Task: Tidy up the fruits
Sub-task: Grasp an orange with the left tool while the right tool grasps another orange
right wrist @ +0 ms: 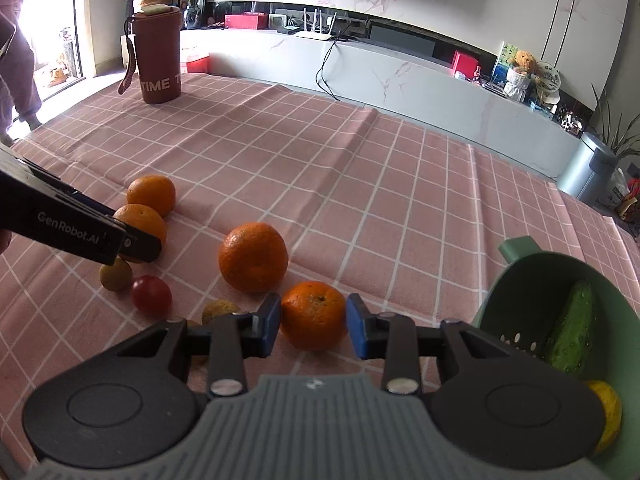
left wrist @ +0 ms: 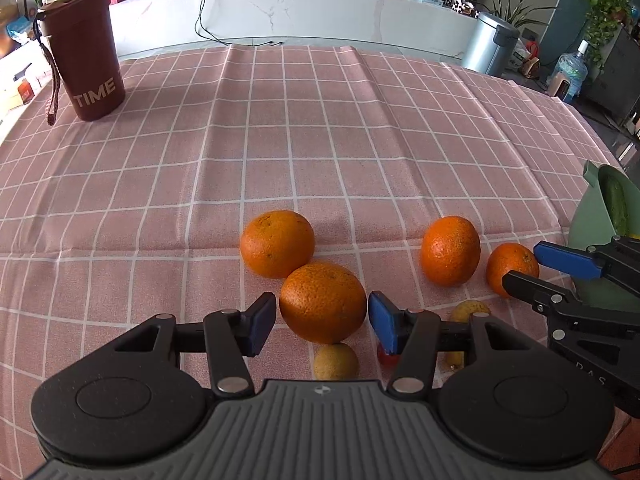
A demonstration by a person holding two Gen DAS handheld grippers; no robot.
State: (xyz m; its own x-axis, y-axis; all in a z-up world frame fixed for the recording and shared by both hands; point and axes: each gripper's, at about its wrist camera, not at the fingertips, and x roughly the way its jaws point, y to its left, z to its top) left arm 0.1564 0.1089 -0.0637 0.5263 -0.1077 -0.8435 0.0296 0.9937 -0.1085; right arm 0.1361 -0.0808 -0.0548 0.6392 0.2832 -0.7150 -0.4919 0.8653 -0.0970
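Several oranges lie on the pink checked tablecloth [left wrist: 280,140]. My left gripper [left wrist: 322,322] is open, its blue pads on either side of a large orange [left wrist: 323,302], with small gaps. Another orange [left wrist: 277,243] touches it behind. My right gripper [right wrist: 313,326] is open around a smaller orange [right wrist: 314,314], pads close to its sides; it also shows in the left wrist view [left wrist: 510,266]. A bigger orange [right wrist: 253,257] lies just behind. A red cherry tomato [right wrist: 151,295] and small yellowish fruits [right wrist: 115,275] lie between the grippers.
A green colander [right wrist: 520,252] at the right holds a cucumber [right wrist: 572,332] and a yellow fruit [right wrist: 608,412]. A maroon "TIME" cup [left wrist: 86,52] stands at the far left of the table. A silver bin [left wrist: 490,42] stands beyond the table.
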